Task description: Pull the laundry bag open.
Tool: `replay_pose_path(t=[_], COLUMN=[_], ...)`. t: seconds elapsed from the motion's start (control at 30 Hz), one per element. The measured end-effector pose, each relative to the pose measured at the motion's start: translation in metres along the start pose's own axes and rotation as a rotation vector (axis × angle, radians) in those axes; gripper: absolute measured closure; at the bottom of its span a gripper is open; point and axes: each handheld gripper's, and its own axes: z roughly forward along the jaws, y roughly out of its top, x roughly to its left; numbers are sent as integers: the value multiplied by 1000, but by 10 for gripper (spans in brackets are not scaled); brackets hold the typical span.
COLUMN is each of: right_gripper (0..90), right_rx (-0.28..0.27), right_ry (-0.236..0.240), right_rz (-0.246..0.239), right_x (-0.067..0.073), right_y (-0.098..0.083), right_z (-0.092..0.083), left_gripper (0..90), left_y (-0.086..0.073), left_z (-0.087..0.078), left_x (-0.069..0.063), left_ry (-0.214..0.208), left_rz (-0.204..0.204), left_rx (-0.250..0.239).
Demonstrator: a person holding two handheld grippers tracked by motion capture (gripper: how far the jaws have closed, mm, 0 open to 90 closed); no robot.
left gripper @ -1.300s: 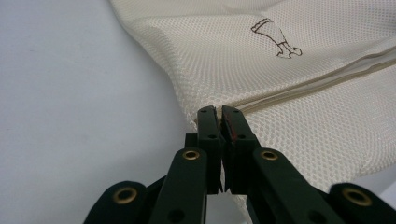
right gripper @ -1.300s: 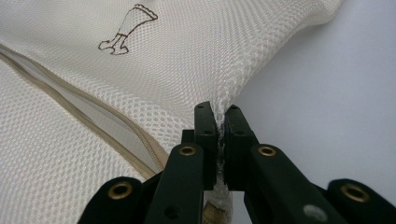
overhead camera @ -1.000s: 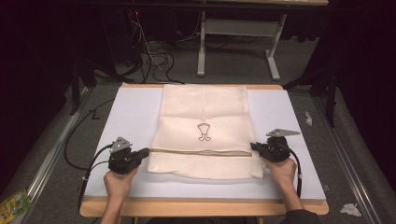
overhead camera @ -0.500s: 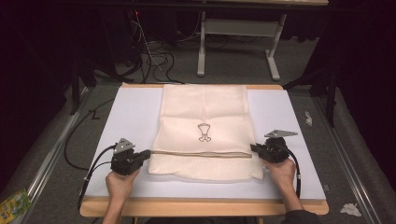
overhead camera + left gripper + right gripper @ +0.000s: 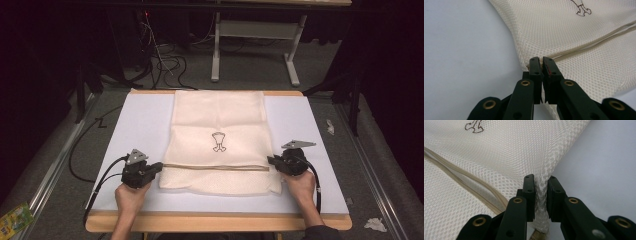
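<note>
The left gripper (image 5: 541,60) has its jaws pressed together on the edge of the mesh bag (image 5: 579,32), pinching it right where the tan zipper (image 5: 599,45) ends. The right gripper (image 5: 541,178) has just been opening: its jaws stand slightly apart with a ridge of the bag's mesh (image 5: 519,152) between them, and the pads no longer press on it. The zipper (image 5: 469,182) runs off to that gripper's left.

In the high view the left gripper (image 5: 155,167) and the right gripper (image 5: 272,161) sit at the two ends of the zipper (image 5: 215,167), each in a hand (image 5: 131,197). The bag (image 5: 217,120) lies flat in the middle of the white mat (image 5: 145,120), its near part folded over along the zipper line and a small dark logo (image 5: 218,141) just beyond it. The mat covers a wooden table (image 5: 215,222).
</note>
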Motion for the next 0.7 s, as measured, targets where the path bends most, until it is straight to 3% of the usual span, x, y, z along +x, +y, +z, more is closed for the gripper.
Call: replay_pose_path(t=[0.2, 0.43, 0.7], right_gripper=[748, 605, 546], right_rx=[1, -6, -81], right_ry=[1, -19, -42], right_rz=[7, 14, 25], right_x=[0, -1, -3], right_y=[-1, -2, 0], right_z=[0, 0, -17], left_gripper=[848, 800, 658], left_y=[-1, 1, 8], left_z=[6, 7, 0], left_x=[-2, -6, -7], left_ry=[-1, -7, 16], left_rz=[7, 30, 37], left_rx=[15, 1, -43])
